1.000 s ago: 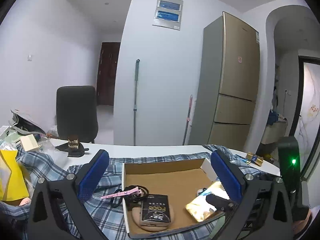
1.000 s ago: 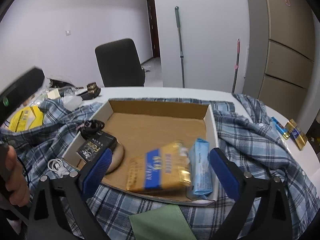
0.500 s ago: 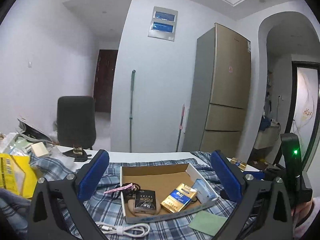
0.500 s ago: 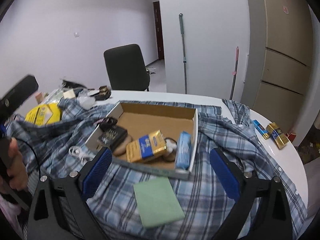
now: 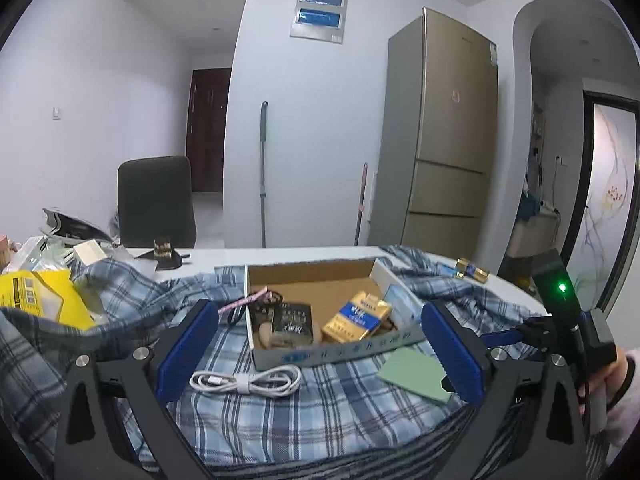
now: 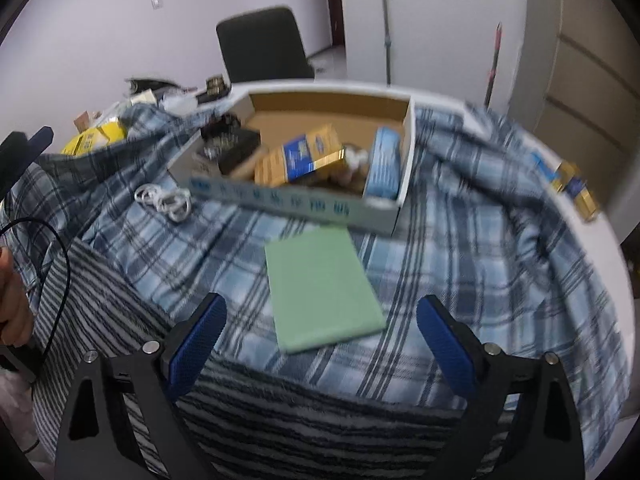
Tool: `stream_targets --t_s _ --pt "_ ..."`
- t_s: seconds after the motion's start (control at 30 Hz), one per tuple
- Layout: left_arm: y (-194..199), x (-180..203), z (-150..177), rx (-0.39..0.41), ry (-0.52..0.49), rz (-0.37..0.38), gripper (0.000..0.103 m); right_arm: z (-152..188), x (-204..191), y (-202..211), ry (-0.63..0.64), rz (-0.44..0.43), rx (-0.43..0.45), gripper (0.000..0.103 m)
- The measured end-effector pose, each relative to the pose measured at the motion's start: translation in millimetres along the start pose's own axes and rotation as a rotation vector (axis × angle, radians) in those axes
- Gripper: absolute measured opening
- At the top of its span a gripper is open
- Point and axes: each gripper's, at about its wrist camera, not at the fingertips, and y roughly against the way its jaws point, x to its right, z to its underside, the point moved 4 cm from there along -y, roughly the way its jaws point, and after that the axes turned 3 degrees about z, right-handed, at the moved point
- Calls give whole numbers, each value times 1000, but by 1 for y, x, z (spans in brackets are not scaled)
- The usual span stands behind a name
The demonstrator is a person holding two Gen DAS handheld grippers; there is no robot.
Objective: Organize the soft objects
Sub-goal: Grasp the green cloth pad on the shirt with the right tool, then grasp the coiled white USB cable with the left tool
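Two grippers with blue pads hang over a table, and both have their pads wide apart with nothing between them. The left gripper (image 5: 318, 344) is above a blue and white checked shirt (image 5: 304, 408) that is spread over the round white table (image 6: 472, 100). The right gripper (image 6: 320, 340) is above a flat, light green cloth (image 6: 320, 288) that lies on the checked shirt, just in front of a low cardboard box (image 6: 296, 200). A grey and black striped cloth (image 6: 280, 420) lies near the table's front edge, under the right gripper. Inside the box are a gold and blue packet (image 6: 304, 156), a light blue tissue pack (image 6: 384, 168) and a small black box (image 5: 292, 318). A coiled white cable (image 5: 246, 380) lies on the shirt beside the cardboard box.
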Motion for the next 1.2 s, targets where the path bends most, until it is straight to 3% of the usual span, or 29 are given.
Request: stream_targets --t_s 0.17,0.43,0.67,0.9,1.03,1.2 --pt "-10 -5 14 -29 -5 -12 103 8 -1 -18 59 -11 -82 89" --pt "-22 -11 25 -67 4 -21 103 5 -8 -34 151 26 -126 87" --pt "-29 -11 31 -103 5 -22 103 -1 -10 -47 159 12 -162 70" --pt "-32 -13 31 -112 14 -19 103 0 -13 -37 168 61 -111 69" --pt "-28 -20 23 -96 16 -20 103 4 -13 -15 107 17 -57 69" --pt "-39 -37 15 -193 -21 -15 103 2 -24 24 109 11 71 69"
